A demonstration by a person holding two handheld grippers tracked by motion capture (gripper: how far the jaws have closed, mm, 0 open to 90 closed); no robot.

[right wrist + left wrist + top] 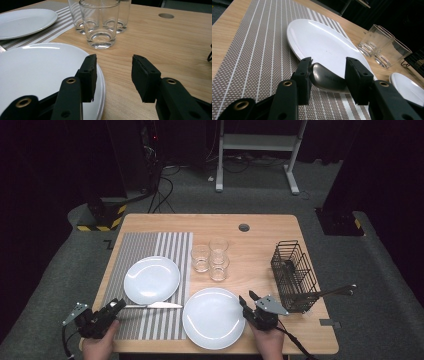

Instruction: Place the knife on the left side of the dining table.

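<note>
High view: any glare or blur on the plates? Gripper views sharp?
High view: soft glare streaks on both white plates, dark surroundings. Left gripper view: knife handle and jaws sharp, glasses softer. Right gripper view: front glass crisp, highlights on its base.

Between the left matt black plastic tongs [327, 77] lay a smooth, dull-shining metal knife handle [325, 79]; beneath, a woven striped grey placemat [257, 57]; beyond, a glossy round white plate [322, 42].
</note>
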